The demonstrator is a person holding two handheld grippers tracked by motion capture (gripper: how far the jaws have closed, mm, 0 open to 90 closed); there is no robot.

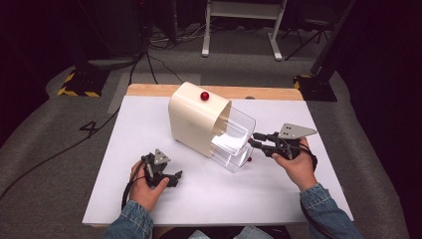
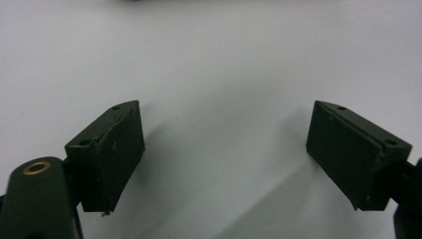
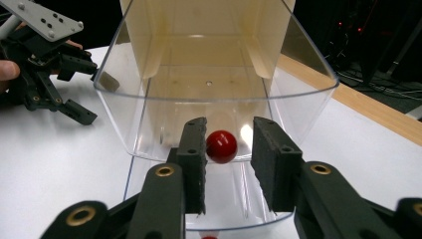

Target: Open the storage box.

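White table [image 1: 209,199], wooden far edge; cream drawer cabinet [image 1: 194,122] lying on it.

The left hand-held gripper [image 2: 225,149] is holding its 2 black jaws wide apart, one rising at the lower left of the frame, one at the lower right, with bare white counter [image 2: 224,59] lying between them.

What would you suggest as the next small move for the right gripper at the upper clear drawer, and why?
Probably draw the right gripper straight back: the red knob of the pulled-out clear drawer sits between its jaws with a gap on one side, so the grip looks released. The left gripper rests open on the white table.
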